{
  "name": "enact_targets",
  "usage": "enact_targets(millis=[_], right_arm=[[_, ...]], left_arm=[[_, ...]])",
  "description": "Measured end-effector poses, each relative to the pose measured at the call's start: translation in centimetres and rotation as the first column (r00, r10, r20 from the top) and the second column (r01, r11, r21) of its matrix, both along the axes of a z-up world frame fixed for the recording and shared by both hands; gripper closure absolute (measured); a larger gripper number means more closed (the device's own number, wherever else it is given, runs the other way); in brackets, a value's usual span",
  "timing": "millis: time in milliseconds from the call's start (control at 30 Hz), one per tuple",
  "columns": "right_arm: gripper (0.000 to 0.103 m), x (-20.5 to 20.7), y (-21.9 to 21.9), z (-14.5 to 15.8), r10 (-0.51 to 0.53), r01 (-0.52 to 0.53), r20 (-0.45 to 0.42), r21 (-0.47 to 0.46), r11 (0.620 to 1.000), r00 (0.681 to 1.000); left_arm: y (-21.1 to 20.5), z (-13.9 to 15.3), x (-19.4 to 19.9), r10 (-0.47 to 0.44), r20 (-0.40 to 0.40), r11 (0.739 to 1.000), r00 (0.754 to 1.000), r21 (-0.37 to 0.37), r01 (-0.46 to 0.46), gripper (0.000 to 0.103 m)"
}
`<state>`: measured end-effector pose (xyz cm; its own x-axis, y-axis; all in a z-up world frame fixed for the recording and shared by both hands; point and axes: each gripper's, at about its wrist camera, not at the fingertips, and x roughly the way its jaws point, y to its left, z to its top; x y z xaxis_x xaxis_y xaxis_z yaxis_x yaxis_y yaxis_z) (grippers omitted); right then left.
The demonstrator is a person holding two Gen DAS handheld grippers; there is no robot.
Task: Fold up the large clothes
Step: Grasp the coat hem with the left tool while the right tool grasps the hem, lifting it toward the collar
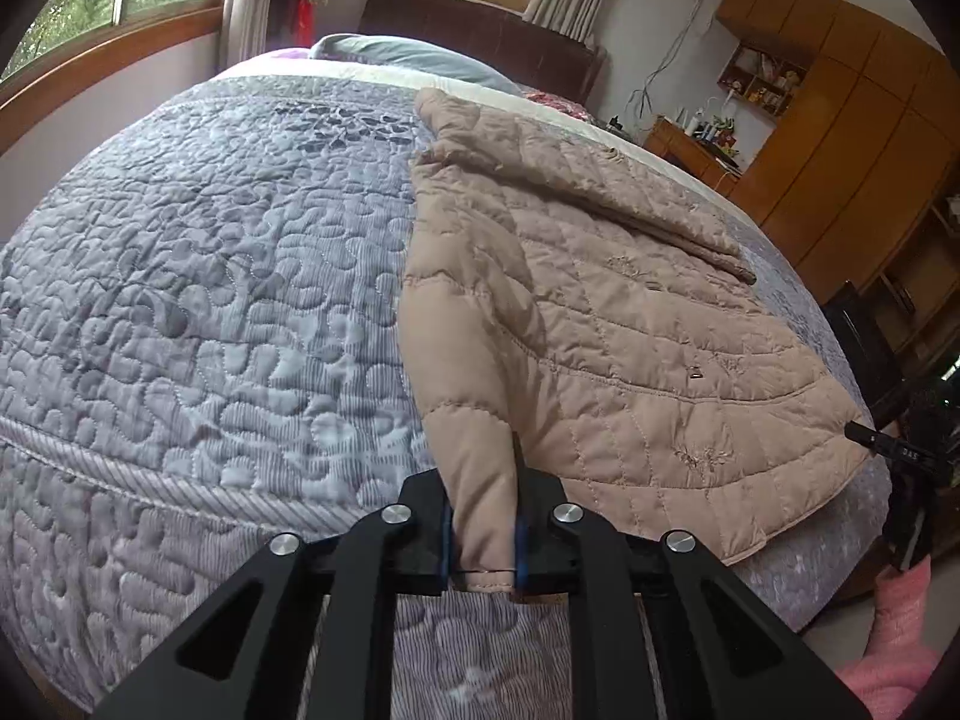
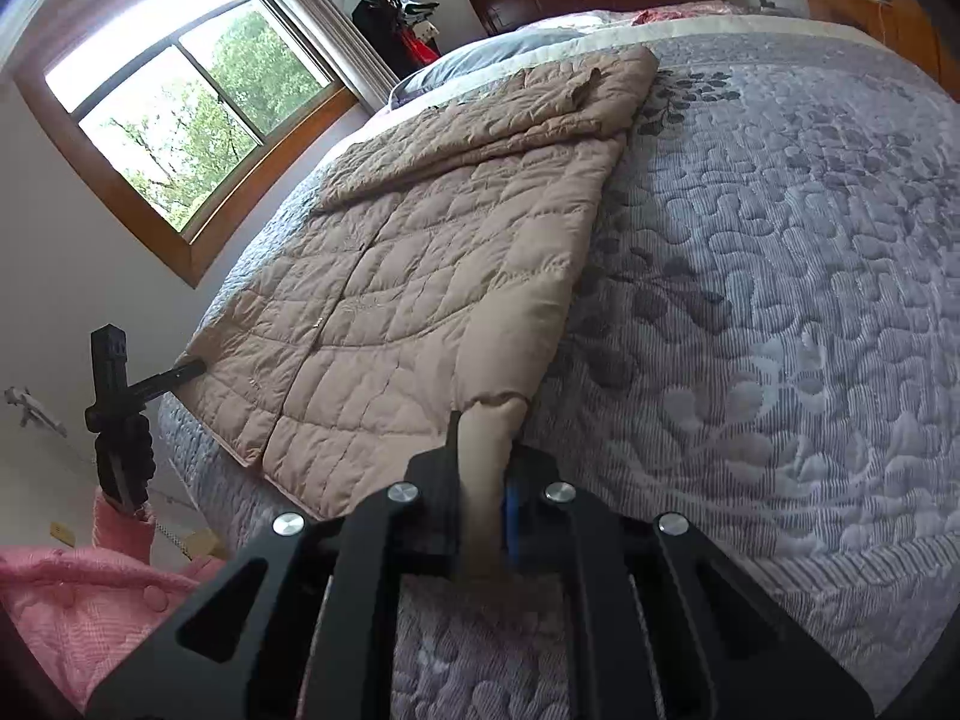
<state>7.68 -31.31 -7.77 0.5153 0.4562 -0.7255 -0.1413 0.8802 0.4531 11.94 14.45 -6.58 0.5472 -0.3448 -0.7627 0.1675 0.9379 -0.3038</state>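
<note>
Bedroom w/ wood-framed windows (image 2: 180, 114) and a bed under a grey-lilac quilted bedspread (image 1: 198, 276); wooden wardrobes (image 1: 840, 138) stand on the far side in the left wrist view. A beige quilted jacket (image 1: 600, 300) lies flat on the bedspread near the foot of the bed, its hem at the bed's edge, one sleeve folded across the upper part. Left gripper (image 1: 485, 531) is clenched on a bunched corner of the jacket's hem; fabric fills the gap btwn the blue pads. Right gripper (image 2: 485, 516) is likewise clamped on the opposite hem corner, cloth pinched btwn its fingers. Each gripper shows at the other view's edge. Pink sleeve (image 2: 78, 600) at lower left of the right wrist view.
</note>
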Motion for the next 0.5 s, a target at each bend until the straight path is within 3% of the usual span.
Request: enact_targets(millis=[167,267,333,433,500], right_arm=[[0.094,-1.5,0.1,-2.0,0.01,-0.011,-0.039,-0.035,0.999,0.999],[0.094,-1.2,0.7,-5.0,-0.001,-0.007,-0.11,-0.066,0.998,0.994],[0.094,-0.4,0.3,-6.9,-0.014,0.012,-0.138,-0.021,1.0,0.99],[0.095,0.5,-0.8,-6.8,-0.028,0.036,-0.141,0.05,0.998,0.99],[0.095,1.0,-1.0,-5.7,-0.031,0.035,-0.106,0.041,0.999,0.994]], left_arm=[[0.7,-0.3,-3.6,-0.009,0.002,1.0,1.0,-0.022,0.009,0.089],[1.2,-3.3,-3.7,0.014,-0.053,1.0,0.999,0.0,-0.014,0.089],[1.4,-5.5,-3.3,0.028,-0.086,0.999,0.996,-0.02,-0.029,0.088],[2.0,-5.4,-3.1,0.032,-0.075,0.997,0.997,-0.073,-0.038,0.089],[2.4,-4.4,-3.2,0.027,-0.043,0.994,0.999,-0.109,-0.032,0.089]])
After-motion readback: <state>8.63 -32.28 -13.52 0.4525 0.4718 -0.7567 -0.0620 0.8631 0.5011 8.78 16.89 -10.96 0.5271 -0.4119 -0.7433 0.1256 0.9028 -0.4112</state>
